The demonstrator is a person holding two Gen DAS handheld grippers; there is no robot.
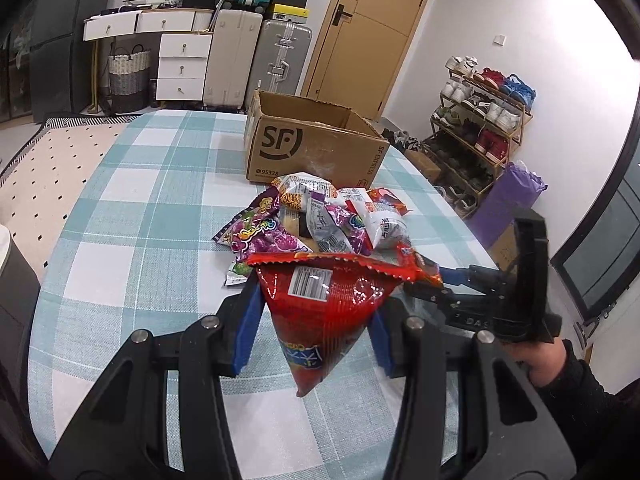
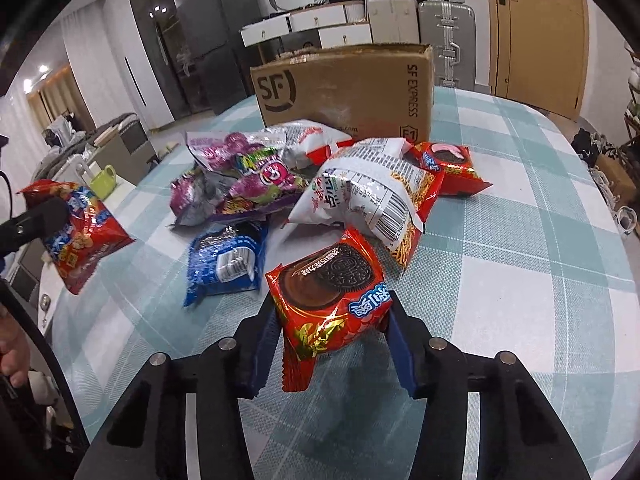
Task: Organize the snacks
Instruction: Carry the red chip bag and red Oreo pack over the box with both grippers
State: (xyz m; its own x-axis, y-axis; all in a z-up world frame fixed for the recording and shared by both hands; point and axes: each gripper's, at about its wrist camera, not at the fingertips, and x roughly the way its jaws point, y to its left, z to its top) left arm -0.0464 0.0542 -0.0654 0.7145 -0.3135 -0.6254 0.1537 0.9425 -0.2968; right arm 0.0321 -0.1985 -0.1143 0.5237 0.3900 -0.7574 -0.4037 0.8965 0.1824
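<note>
My left gripper (image 1: 320,304) is shut on a red snack bag (image 1: 332,320), which hangs point-down above the checked tablecloth. The same bag (image 2: 76,232) shows at the left of the right wrist view. My right gripper (image 2: 330,312) is shut on a red chocolate cookie pack (image 2: 328,300), with a blue pad against each side. It comes in from the right of the left wrist view as the right gripper (image 1: 432,286), beside the red bag. A pile of snack packs (image 1: 320,216) lies in front of an open cardboard box (image 1: 312,148).
The box (image 2: 348,88) stands at the far side of the table (image 2: 520,240). Loose packs include a blue cookie pack (image 2: 224,264), purple candy bags (image 2: 240,168) and a white noodle-snack bag (image 2: 372,196). Suitcases (image 1: 256,56) and a shoe rack (image 1: 480,120) stand beyond the table.
</note>
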